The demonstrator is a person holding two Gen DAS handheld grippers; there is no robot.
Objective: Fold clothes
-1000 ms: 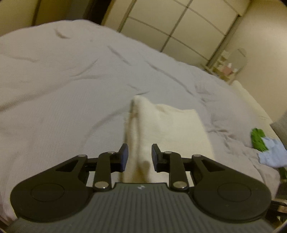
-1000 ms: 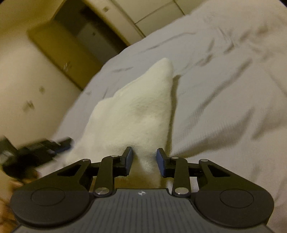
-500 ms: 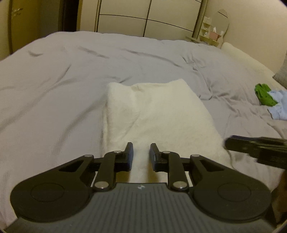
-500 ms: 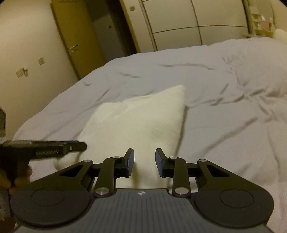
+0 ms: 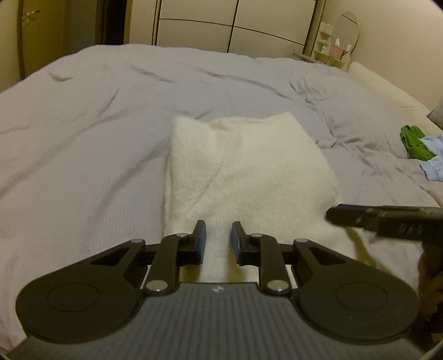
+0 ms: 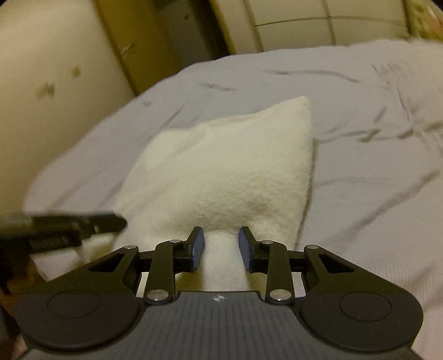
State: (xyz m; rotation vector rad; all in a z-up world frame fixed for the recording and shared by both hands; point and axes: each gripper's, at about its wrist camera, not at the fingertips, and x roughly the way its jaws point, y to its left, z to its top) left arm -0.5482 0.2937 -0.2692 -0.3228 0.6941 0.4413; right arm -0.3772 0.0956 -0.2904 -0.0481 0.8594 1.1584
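Each black two-finger gripper, left gripper (image 5: 218, 239) and right gripper (image 6: 221, 246), pinches the fluffy cream-white knitted garment's (image 5: 249, 177) near edge; both ought to lift level together for a square fold.

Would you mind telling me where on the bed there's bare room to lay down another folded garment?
The grey bedspread is bare left of the white fuzzy garment, and also beyond it toward the wardrobe doors. It is crowded at the right edge, where green clothing and a light blue piece lie, and near the garment's close end, where both grippers pinch it.
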